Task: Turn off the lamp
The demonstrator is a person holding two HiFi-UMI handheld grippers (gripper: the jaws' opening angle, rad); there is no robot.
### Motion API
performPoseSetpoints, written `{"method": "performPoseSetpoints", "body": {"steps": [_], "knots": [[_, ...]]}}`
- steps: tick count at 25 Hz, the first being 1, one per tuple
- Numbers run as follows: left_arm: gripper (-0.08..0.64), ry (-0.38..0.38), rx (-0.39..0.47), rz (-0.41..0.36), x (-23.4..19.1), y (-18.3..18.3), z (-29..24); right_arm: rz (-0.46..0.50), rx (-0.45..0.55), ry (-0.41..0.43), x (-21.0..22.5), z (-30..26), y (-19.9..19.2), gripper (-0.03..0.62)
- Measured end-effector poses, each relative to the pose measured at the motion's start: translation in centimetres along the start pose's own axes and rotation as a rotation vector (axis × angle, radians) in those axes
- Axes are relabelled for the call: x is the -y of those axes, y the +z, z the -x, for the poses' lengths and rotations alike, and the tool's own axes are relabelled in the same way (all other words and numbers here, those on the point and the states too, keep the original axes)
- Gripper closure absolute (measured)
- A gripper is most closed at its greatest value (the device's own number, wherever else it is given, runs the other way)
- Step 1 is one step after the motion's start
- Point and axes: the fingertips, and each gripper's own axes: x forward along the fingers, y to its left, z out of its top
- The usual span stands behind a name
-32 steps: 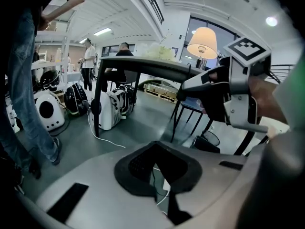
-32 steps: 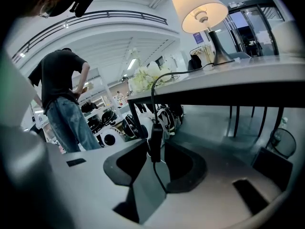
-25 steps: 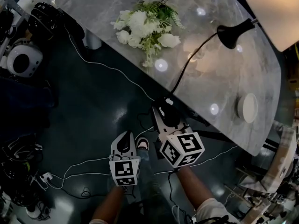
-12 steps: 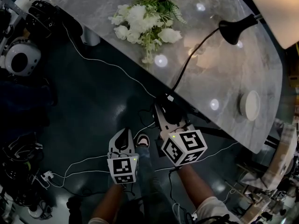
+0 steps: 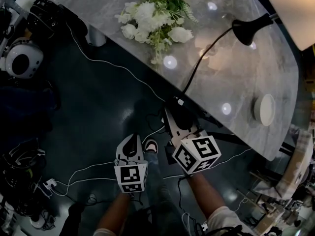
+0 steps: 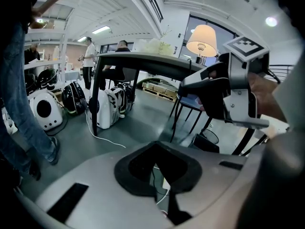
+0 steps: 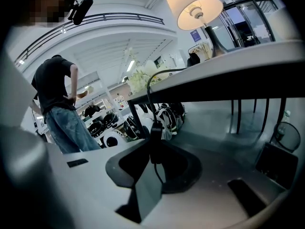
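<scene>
The lamp, with a lit cream shade [image 5: 290, 9] and a black base [image 5: 248, 29], stands at the table's far right. Its black cord [image 5: 206, 55] runs over the table edge and hangs down. My right gripper [image 5: 176, 117] is just below that edge, and its jaws have just been closing with the cord's inline switch [image 7: 156, 136] between the pads. In the right gripper view the shade [image 7: 198, 8] glows. My left gripper [image 5: 132, 144] hangs beside it over the floor, shut on nothing.
White flowers [image 5: 155, 18] lie on the marble table [image 5: 98, 4], and a white dish [image 5: 267, 109] sits near its right end. Bags and a white helmet-like case [image 5: 19, 63] stand at left. Loose cables [image 5: 88, 168] cross the dark floor.
Both grippers have stayed in place at the table edge. The head view has shifted slightly. The lamp is still lit.
</scene>
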Motion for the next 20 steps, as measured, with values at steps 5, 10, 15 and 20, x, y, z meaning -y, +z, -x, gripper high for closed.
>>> {"method": "performPoseSetpoints", "body": {"steps": [5, 10, 15, 20], "knots": [[0.565, -0.008, -0.001, 0.002, 0.2, -0.2, 0.2, -0.032, 0.021, 0.022, -0.3, 0.1, 0.1, 0.531], [0.565, -0.014, -0.009, 0.000, 0.3, -0.5, 0.4, -0.236, 0.063, 0.082, -0.5, 0.2, 0.5, 0.531], [0.565, -0.034, -0.005, 0.013, 0.6, -0.5, 0.8, -0.340, 0.067, 0.110, -1.1, -0.2, 0.7, 0.531], [0.565, -0.049, 0.016, 0.017, 0.8, 0.1, 0.9, -0.305, 0.078, 0.083, -0.7, 0.1, 0.7, 0.532]]}}
